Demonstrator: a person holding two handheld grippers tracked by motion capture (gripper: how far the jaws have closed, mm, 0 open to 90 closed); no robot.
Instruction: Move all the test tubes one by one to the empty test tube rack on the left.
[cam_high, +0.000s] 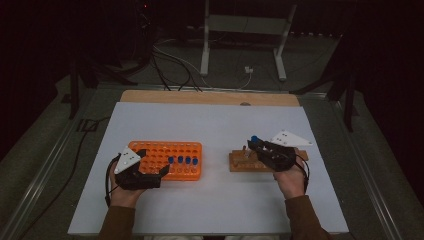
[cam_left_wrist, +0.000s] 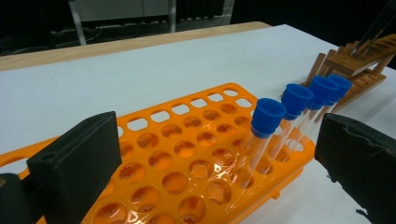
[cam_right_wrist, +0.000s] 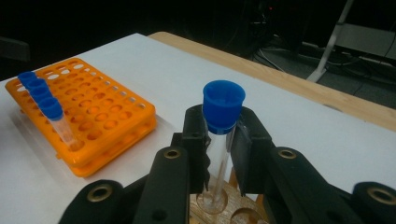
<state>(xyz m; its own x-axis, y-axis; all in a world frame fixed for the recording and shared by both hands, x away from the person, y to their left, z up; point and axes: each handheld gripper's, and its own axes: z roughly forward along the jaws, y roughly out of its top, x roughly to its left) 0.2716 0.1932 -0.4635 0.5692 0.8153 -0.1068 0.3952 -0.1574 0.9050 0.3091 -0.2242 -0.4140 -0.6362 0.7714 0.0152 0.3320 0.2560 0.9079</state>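
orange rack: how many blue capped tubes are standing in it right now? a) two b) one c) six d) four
d) Four blue-capped tubes stand in a row along one edge of the orange rack, as the high view also shows; a fifth tube is clamped in the right hand-held gripper over the wooden rack.

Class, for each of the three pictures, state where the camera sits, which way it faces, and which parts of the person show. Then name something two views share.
High view: above the person's side, facing forward and down on the table; forearms, hands, left gripper and right gripper show.
Left gripper view: rides the left gripper, facing the orange rack; open jaws show.
Right gripper view: rides the right gripper; jaws clamp a blue-capped tube.
Shared: the orange rack.
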